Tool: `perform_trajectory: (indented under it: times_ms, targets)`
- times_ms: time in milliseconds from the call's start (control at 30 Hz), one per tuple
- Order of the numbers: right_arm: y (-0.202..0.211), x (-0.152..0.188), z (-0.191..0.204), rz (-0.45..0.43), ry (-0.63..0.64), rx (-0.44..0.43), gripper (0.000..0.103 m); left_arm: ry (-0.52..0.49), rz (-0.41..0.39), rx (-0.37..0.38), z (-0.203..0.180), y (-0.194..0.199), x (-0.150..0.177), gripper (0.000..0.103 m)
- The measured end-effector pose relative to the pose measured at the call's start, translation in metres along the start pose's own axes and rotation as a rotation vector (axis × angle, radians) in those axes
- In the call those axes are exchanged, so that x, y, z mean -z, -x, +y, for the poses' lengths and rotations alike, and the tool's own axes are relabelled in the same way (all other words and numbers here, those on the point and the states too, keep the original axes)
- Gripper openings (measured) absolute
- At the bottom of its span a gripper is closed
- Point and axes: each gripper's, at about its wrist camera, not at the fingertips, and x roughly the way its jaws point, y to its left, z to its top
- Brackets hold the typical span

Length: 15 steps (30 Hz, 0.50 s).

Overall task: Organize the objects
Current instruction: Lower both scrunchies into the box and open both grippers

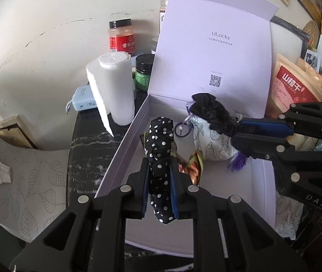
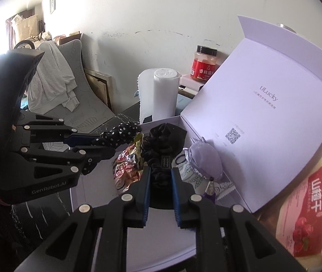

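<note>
Black polka-dot scrunchie (image 1: 159,158) clamped between the blue-padded fingers of the left gripper (image 1: 159,176), jaws pressed tight on the fabric, held above the near-left part of the open lavender box (image 1: 124,140). From the right wrist view the same left gripper (image 2: 97,144) reaches in from the left side with the dotted fabric (image 2: 120,134) at its tip, over the box's left edge. Right gripper (image 2: 159,181) is closed on a plain black scrunchie (image 2: 158,149), fabric label visible between the pads; in the left wrist view that gripper (image 1: 238,127) comes in from the right, black scrunchie (image 1: 210,111) bunched at its tip, over the back half of the box.

Inside the box: shiny foil snack wrapper (image 2: 128,165) beside the polka-dot piece, and a white printed pouch (image 1: 210,140) with a purple tassel (image 1: 237,162) lying under the black scrunchie. Cannot tell whether either scrunchie touches the items below it. Box lid (image 1: 213,52) stands upright at the back, printed "ULucky" with a QR code.

Outside the box, left: paper towel roll (image 1: 117,86) upright on the dark marble-pattern top (image 1: 86,149), red-label spice jar (image 1: 121,37) and green jar (image 1: 143,71) behind it, small light-blue device (image 1: 82,98) by the wall. Right of the box: red snack bag (image 2: 308,210).
</note>
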Motion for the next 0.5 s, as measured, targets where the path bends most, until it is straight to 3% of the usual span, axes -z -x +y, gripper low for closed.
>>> perform_trajectory:
  times_ms: [500]
  targets:
    - [-0.037,-0.013,-0.017,0.047,-0.054,0.017,0.018,-0.010,0.026,0.029,0.005,-0.042,-0.025,0.015]
